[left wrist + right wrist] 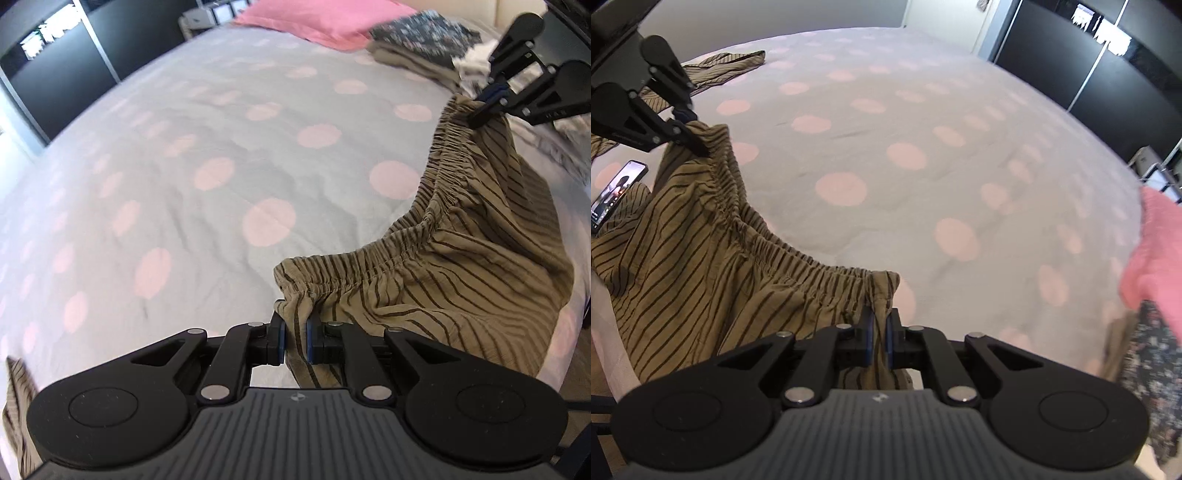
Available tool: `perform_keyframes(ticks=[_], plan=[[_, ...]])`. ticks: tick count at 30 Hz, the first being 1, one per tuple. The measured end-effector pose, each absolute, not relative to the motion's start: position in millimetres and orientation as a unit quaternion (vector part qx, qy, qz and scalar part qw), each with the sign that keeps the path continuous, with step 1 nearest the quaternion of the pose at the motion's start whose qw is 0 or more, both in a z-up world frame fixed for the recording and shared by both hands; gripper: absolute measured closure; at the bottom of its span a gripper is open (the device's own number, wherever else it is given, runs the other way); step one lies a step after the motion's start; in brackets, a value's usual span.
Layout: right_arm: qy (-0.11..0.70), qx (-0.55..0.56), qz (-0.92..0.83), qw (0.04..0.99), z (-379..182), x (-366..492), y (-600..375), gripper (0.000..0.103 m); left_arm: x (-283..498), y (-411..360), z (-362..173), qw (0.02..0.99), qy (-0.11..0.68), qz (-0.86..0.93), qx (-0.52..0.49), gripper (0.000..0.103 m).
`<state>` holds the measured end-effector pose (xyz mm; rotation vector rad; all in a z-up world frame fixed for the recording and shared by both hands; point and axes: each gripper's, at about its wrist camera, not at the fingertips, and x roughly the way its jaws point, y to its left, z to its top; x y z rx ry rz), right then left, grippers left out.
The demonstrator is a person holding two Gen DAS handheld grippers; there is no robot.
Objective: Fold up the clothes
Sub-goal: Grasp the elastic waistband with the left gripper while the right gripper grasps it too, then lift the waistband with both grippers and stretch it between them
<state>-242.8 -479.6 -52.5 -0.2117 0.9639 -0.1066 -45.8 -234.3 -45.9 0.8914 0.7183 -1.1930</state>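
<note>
Olive-tan striped cotton shorts with gathered waistband [461, 266] hang between my left tongs [294, 341] and right tongs [878, 339], both clamped on waistband corners; thin bunched bites might slip, dropping one side.

Bed [184, 155], grey cover with pink dots. On it: pink pillow [314, 18], clothes stack [417, 40], phone [617, 192].

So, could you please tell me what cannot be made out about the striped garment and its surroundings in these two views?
- Striped garment: its lower part, and so what kind of garment it is; cut off by the frame edge and the left gripper body, left wrist view.
- Phone: screen content too small and partly under cloth, right wrist view.
- Folded pile: individual items blurred, left wrist view.
- Right gripper: pad contact hidden by bunched waistband.
</note>
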Motion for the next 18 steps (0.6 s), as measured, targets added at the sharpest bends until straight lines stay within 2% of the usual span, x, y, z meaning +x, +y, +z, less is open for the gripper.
perform_keyframes(ticks=[4,18], plan=[[0.453,-0.127,-0.064,0.88,-40.5,-253.8,-458.3,0.096,-62.0,-222.5,-29.8,0.69,0.313,-0.513,0.405,0.096],[0.382,-0.214,-0.163,0.884,25.2,-230.2,-439.9,0.097,-61.1,-272.9,40.3,0.748,0.238,-0.431,0.445,0.097]])
